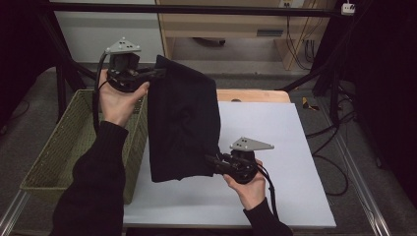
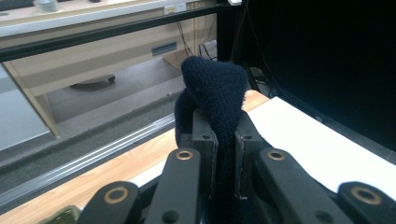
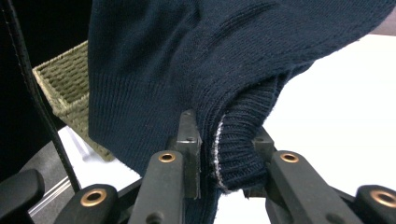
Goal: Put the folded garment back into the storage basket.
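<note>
A dark navy knitted garment (image 1: 182, 118) hangs folded above the white sheet (image 1: 275, 147) on the table. My left gripper (image 1: 160, 73) is raised at the upper left and is shut on the garment's top corner (image 2: 215, 93); knit bulges up between the jaws. My right gripper (image 1: 211, 161) is lower, near the table's middle, and is shut on the garment's ribbed lower edge (image 3: 238, 149). The cloth stretches between the two grippers and hides part of the sheet.
A green woven basket (image 1: 64, 142) stands at the table's left edge, under the left forearm. A wooden strip (image 1: 251, 95) borders the sheet at the back. Black frame bars and cables run behind and to the right.
</note>
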Demonstrator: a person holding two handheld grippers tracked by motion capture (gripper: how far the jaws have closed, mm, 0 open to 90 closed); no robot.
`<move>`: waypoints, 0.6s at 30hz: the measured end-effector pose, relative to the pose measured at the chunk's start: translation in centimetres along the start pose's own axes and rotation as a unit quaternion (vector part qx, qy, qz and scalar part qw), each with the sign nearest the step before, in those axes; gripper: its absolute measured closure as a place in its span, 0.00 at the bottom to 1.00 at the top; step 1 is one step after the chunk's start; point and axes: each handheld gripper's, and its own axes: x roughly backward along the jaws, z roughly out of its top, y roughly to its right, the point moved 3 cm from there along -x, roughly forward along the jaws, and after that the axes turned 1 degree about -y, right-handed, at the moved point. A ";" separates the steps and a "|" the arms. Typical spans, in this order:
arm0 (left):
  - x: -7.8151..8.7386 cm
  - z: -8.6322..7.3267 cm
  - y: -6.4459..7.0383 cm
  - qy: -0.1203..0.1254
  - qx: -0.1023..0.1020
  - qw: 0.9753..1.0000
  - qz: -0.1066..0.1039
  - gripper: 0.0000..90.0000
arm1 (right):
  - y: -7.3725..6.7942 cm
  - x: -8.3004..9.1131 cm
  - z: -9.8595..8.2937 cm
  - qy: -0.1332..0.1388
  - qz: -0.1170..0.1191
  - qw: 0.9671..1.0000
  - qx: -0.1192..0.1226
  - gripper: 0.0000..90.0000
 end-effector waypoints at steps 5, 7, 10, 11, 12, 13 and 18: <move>1.2 0.2 -1.3 -0.003 0.000 1.000 0.011 0.92 | -0.9 -1.3 0.7 0.006 0.007 1.000 0.007 0.81; 1.4 0.2 -1.5 -0.003 0.000 1.000 0.013 0.92 | -1.3 -1.7 0.9 0.008 0.010 1.000 0.007 0.81; 2.3 0.3 -2.3 -0.003 0.001 1.000 0.019 0.92 | -1.8 -2.2 1.2 0.010 0.014 1.000 0.010 0.81; 2.5 0.4 -2.4 -0.002 0.002 1.000 0.020 0.92 | -2.0 -2.4 1.4 0.010 0.015 1.000 0.011 0.81; 2.5 0.4 -2.4 -0.002 0.002 1.000 0.020 0.92 | -2.2 -2.5 1.5 0.011 0.015 1.000 0.013 0.81; 3.0 0.5 -2.9 0.000 -0.003 1.000 0.025 0.92 | -2.3 -2.6 1.6 0.011 0.016 1.000 0.014 0.81; 3.8 0.5 -3.6 -0.004 0.002 1.000 0.031 0.92 | -3.1 -3.4 2.2 0.015 0.021 1.000 0.014 0.81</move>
